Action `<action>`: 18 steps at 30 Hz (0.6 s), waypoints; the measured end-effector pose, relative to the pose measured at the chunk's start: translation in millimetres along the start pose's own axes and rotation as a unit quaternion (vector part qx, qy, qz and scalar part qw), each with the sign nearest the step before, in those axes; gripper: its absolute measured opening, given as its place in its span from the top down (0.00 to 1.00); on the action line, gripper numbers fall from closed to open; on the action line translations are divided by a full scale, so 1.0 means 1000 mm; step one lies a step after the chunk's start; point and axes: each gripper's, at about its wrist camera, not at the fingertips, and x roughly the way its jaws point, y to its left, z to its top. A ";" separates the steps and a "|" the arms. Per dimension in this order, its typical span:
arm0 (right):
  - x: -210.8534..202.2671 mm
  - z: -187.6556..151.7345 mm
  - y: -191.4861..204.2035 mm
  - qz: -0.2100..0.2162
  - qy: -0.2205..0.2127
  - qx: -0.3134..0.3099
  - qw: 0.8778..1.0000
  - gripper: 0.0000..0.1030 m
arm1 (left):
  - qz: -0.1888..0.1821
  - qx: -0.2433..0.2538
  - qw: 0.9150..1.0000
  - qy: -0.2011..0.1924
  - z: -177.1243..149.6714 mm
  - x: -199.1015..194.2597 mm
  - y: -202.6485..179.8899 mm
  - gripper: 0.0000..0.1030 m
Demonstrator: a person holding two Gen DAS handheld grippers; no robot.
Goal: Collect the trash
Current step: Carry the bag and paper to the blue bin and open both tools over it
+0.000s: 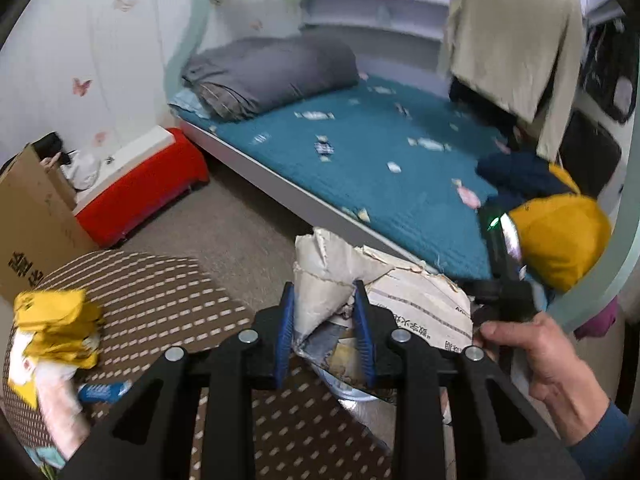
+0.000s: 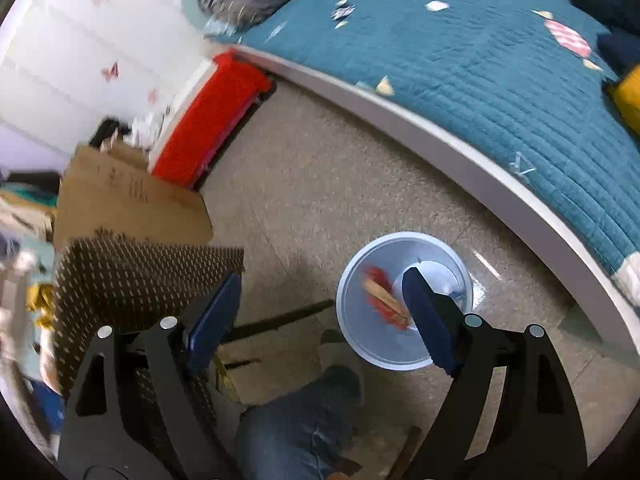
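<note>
A: We've got the left gripper [image 1: 323,334] with its jaws clenched on a torn, crumpled piece of cardboard packaging [image 1: 332,280]; it sticks up and out to the right of the jaws.

B: And our right gripper [image 2: 316,314] hangs with jaws released, nothing between them. Just past the right jaw the pale blue bin [image 2: 360,344] sits on the floor [image 2: 320,184], a red wrapper [image 2: 386,298] blurred inside it.

A: The bed [image 2: 460,60] lies beyond the jaws, the woven desk mat [image 1: 160,292] to their left.
</note>
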 end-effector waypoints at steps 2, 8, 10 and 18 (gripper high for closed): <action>-0.011 0.002 -0.009 0.000 -0.014 0.013 1.000 0.21 | 0.001 0.021 1.000 0.016 0.005 0.016 -0.011 0.74; -0.053 0.011 -0.033 -0.003 -0.053 0.031 0.998 0.19 | -0.007 0.064 0.996 0.063 0.020 0.066 -0.041 0.72; -0.064 0.012 -0.036 -0.004 -0.061 0.029 0.998 0.19 | -0.012 0.076 0.994 0.080 0.023 0.079 -0.051 0.69; -0.077 0.007 -0.031 -0.001 -0.067 0.019 0.998 0.15 | 0.032 0.071 0.993 0.093 0.029 0.090 -0.053 0.15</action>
